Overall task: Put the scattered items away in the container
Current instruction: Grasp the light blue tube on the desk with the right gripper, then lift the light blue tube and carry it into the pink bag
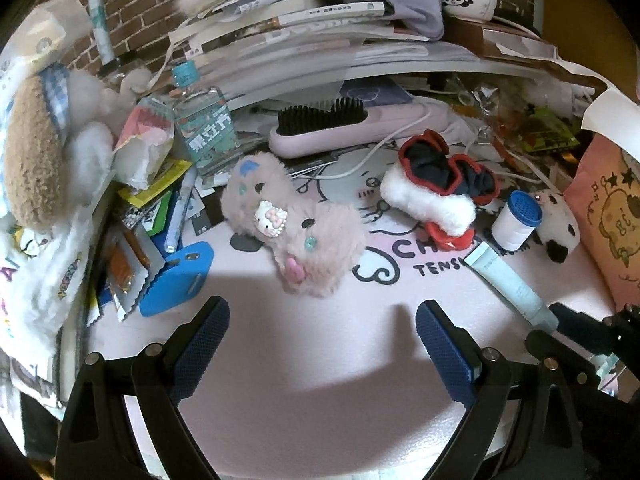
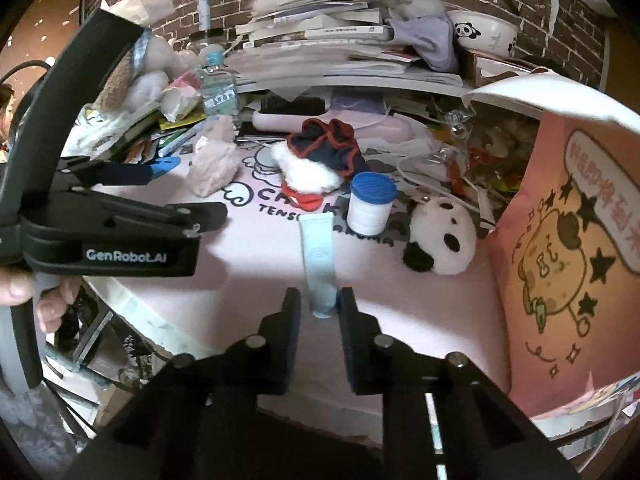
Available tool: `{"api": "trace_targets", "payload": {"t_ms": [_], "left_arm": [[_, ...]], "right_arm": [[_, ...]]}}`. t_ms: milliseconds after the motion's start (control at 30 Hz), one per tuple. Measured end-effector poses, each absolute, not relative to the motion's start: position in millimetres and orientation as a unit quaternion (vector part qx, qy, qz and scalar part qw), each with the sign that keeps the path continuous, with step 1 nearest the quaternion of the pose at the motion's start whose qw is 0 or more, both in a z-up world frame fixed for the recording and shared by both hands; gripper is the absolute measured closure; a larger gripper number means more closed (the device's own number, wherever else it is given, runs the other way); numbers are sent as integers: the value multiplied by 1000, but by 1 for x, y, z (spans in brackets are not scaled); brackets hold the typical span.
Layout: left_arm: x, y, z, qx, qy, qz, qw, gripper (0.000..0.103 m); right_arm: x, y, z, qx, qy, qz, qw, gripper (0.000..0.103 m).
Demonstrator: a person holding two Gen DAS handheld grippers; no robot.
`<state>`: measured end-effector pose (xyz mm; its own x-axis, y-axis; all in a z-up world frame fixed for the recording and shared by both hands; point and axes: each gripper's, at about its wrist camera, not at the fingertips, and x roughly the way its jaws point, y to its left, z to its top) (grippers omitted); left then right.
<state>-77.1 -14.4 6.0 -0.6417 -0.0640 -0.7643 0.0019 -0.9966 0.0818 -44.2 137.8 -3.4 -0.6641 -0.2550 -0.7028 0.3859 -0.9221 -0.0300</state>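
The right hand-held gripper [image 2: 319,306] had its fingers narrowed around the near end of the pale blue tube [image 2: 319,258], which lay on the pink surface [image 2: 248,280] near the blue-capped white jar [image 2: 370,202]. The left hand-held gripper [image 1: 322,326] hung wide open and empty, near the pink plush [image 1: 294,220].

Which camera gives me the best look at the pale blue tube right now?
The right wrist view: the tube lies dead ahead on the pink mat, its near end between the fingers of the right gripper. The left wrist view shows the same tube off to the side, slanted, its near end meeting the right gripper's dark finger.
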Motion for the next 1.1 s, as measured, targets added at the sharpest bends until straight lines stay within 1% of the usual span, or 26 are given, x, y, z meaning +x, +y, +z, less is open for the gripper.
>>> {"api": "trace_targets", "payload": {"t_ms": [200,467,700,1100], "left_arm": [[-78,-11,9,418,-38,-908,13,9],[-80,-5,10,419,-40,-907,9,9],[-80,2,11,418,-47,-907,3,9],[-83,7,11,420,-54,-906,5,9]], "right_arm": [[-42,141,-3,368,75,-911,170,91],[-36,146,2,354,82,-921,144,91],[-29,149,15,327,95,-933,119,91],[-23,150,41,290,98,-945,117,91]]}}
